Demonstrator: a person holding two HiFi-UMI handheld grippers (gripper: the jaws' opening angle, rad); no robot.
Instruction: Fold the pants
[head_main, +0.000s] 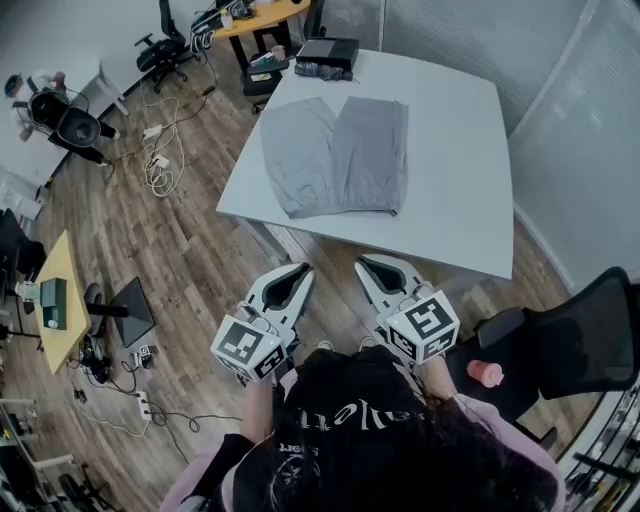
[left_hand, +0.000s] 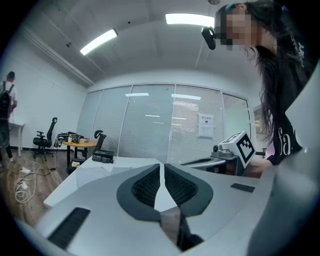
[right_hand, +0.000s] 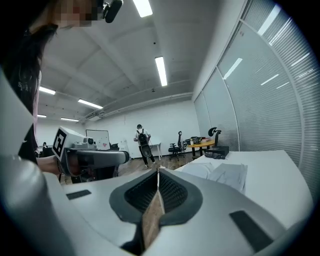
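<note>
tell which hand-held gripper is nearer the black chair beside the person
Right. The right hand-held gripper is on the black chair's side; the left hand-held gripper sits beyond it.

Black box (head_main: 328, 52) (on white table (head_main: 450, 150))

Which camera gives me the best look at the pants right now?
The head view: the pants lie spread flat on the white table, whole outline visible from above. The right gripper view shows them low and foreshortened past its jaws; the left gripper view barely catches them, edge-on.
</note>
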